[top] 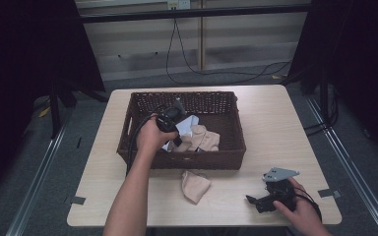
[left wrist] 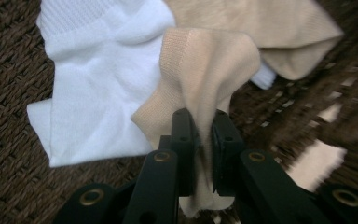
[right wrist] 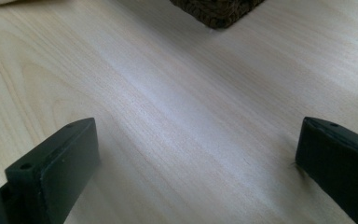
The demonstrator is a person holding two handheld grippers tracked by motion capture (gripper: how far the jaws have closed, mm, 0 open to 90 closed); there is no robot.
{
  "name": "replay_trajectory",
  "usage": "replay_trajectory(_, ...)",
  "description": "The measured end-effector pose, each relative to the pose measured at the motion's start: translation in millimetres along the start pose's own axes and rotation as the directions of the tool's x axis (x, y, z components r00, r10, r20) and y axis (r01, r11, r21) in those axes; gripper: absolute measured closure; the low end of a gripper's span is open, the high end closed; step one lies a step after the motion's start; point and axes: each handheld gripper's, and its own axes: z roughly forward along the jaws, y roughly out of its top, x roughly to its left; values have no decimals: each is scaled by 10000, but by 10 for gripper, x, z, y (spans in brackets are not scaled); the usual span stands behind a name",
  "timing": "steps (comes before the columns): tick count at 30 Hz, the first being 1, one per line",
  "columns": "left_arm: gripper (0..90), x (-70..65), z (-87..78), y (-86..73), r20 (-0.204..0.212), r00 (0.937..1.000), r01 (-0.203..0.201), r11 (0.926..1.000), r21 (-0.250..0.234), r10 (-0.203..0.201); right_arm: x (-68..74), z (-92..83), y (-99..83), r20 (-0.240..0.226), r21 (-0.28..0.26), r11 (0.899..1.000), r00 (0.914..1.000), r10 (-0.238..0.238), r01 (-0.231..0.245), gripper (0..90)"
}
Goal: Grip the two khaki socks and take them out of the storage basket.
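A dark wicker basket (top: pixel 140 101) stands on the table, with a white sock (top: pixel 186 125) and a beige sock (top: pixel 204 138) inside. My left gripper (top: pixel 176 142) reaches into the basket from its left side. In the left gripper view my left gripper (left wrist: pixel 204 140) is shut on a fold of the beige sock (left wrist: pixel 205 65), which drapes over the white sock (left wrist: pixel 98 88). Another beige sock (top: pixel 195 186) lies on the table in front of the basket. My right gripper (top: pixel 253 201) rests low near the table's front right, and the right gripper view shows my right gripper (right wrist: pixel 193 154) open over bare wood.
The light wooden table (top: pixel 275 128) has free room right of the basket. A corner of the basket (right wrist: pixel 216 11) shows at the top of the right gripper view. Cables trail on the floor behind the table, and dark stands flank it.
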Motion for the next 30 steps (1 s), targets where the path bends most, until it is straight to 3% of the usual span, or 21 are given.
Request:
replay_trajectory(5,812,-66,-250,-23,281,9996,-79,9991,-409,90,1,-1,0,-2,10,10000,10000,4,-4,0)
replay_trajectory(8,812,-105,-378,-13,323,9993,-152,9991,-385,164,0,0,0,2,2,10000,10000,-3,3,0)
replay_trajectory(13,815,-168,-605,6,344,9993,156,9989,-447,-141,2,-1,1,-3,15,10000,10000,23,-23,0)
replay_trajectory(30,819,-316,-1089,21,656,9975,298,9985,-467,-267,0,-3,1,-2,31,10000,10000,-3,3,0)
